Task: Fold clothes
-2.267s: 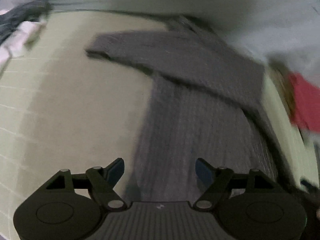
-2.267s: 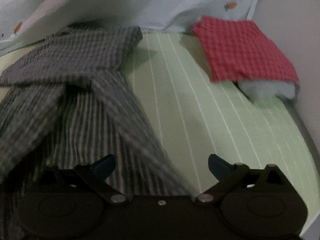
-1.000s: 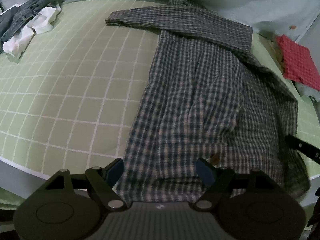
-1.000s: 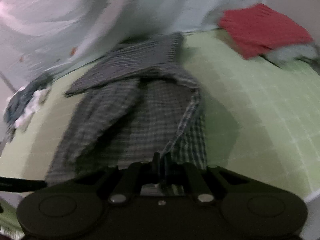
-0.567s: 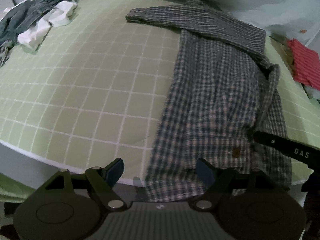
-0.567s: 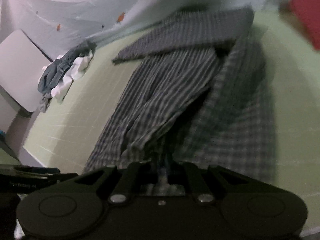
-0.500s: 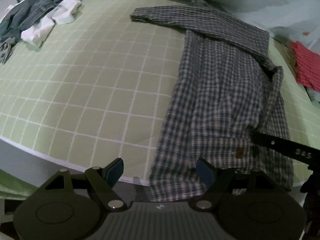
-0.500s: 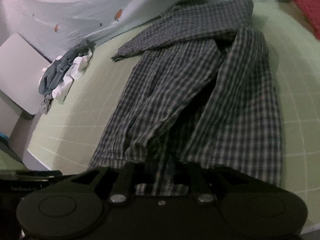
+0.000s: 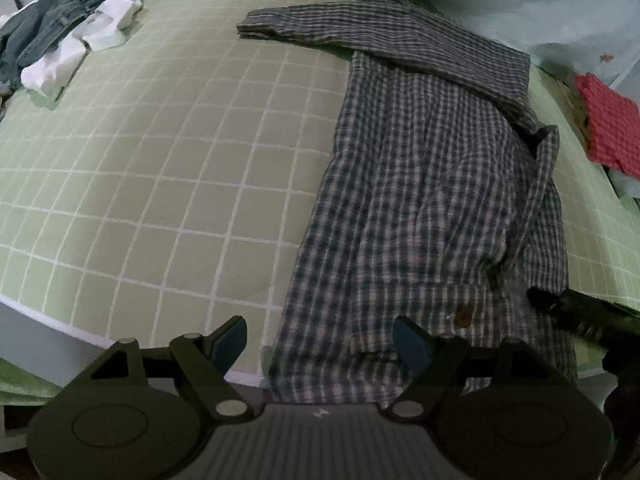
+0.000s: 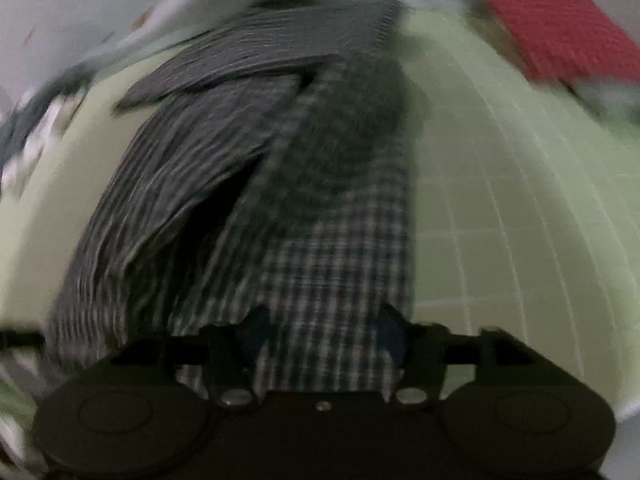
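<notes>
A bed under a green sheet with a white grid (image 9: 168, 168) fills the left wrist view; the plaid shirt (image 9: 424, 208) lies lengthwise on its right part, hem at the near edge, one sleeve folded across the far end. The left gripper (image 9: 320, 340) hovers with jaws apart over the hem, holding nothing. In the blurred right wrist view, the right gripper (image 10: 320, 332) is opening over the shirt's right side panel (image 10: 340, 264), the cloth between its fingers but not pinched. A side fold looks just laid; next, I'd judge, the hem must be gripped and carried toward the collar.
</notes>
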`<move>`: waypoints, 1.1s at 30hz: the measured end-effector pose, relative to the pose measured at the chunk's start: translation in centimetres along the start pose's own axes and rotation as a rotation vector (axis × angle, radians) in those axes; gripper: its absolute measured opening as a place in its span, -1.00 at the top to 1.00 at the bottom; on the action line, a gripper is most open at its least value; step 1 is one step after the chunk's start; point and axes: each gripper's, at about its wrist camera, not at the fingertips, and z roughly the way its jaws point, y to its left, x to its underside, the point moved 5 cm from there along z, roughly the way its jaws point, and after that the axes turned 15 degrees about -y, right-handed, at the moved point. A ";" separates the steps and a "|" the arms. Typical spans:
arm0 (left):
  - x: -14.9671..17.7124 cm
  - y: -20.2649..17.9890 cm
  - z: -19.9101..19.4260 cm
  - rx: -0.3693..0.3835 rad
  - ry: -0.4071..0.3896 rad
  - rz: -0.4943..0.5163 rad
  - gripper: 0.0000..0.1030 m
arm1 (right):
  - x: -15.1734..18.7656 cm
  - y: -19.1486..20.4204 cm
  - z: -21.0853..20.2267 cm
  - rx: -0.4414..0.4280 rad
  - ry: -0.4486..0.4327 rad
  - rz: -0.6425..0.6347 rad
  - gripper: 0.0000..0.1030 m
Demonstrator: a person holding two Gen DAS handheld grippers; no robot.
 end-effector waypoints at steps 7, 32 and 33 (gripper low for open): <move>-1.9 0.6 0.6 -0.023 -0.023 -0.011 -0.60 | -2.8 0.5 0.2 0.003 -0.097 -0.032 -0.70; -25.3 9.1 19.0 -0.112 -0.089 -0.159 -0.69 | -22.3 -7.2 17.1 0.186 -0.257 0.145 -0.91; -26.0 9.2 20.1 -0.116 -0.089 -0.160 -0.69 | -22.8 -7.8 17.9 0.192 -0.255 0.142 -0.88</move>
